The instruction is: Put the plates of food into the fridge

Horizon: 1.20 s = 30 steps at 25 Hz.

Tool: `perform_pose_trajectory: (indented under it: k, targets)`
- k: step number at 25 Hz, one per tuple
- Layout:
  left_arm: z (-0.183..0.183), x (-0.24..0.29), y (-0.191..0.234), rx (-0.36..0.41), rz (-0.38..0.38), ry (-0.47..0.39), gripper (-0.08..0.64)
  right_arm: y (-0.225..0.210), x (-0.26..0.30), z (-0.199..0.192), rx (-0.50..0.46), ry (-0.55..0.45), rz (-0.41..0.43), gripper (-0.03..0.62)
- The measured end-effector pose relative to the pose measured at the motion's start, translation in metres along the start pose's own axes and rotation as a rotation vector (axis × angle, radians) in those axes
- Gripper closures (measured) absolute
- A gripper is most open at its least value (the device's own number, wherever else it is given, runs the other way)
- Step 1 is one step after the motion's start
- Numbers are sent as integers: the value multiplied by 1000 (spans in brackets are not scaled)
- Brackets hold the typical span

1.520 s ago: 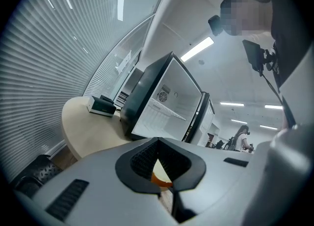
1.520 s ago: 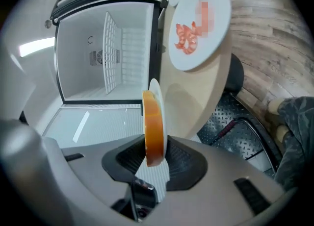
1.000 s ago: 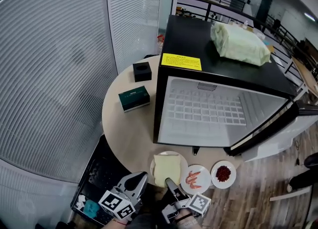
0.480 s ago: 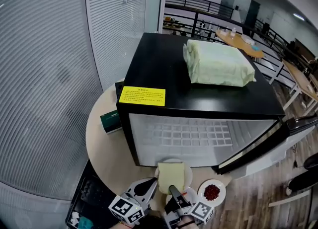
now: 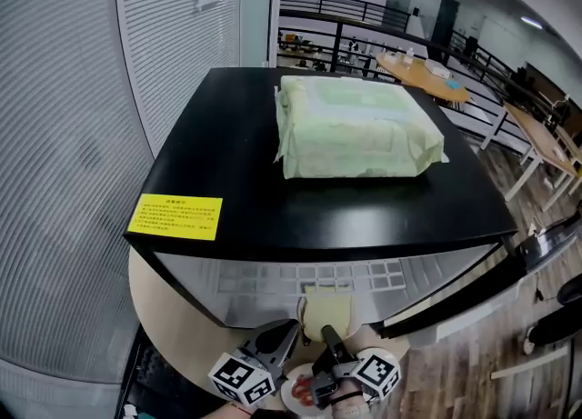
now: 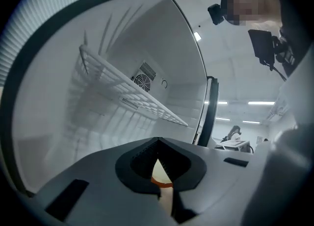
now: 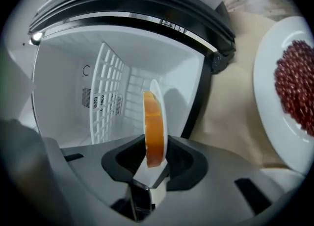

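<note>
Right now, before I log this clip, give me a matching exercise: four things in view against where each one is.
Things:
1. green package
2. yellow label
3. plate of toast
4. plate of red food

Places:
A. on the table, outside the fridge
B. lying in the middle of the fridge top
C. clamped in the right tongs, at the fridge opening
D. stuck at the fridge top's front corner

Pairs: 1-B, 2-D, 3-C, 4-A
</note>
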<state>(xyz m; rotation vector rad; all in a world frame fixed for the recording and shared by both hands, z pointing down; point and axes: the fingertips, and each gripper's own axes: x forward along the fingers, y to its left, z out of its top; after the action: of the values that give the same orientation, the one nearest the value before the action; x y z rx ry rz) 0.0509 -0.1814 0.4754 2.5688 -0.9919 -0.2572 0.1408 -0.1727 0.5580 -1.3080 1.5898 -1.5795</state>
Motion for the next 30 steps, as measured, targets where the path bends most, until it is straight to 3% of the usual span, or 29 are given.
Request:
perform_pose_trajectory:
  k: [11,17,25,30]
  targets:
    - [0,50,8,9,-2,-2,554,-2,45,42,-13,6,-62,472]
    - [-4,65,15,-16,24,-11,554,2,53,55,-82,27,-118,472]
    - [-3,71,17,-36,34,-20,554,3,48,73,-338,-12,-262,426]
    - [2,71,15,-51,37,-27,554,-9,38,86,-403,-76,-345,405]
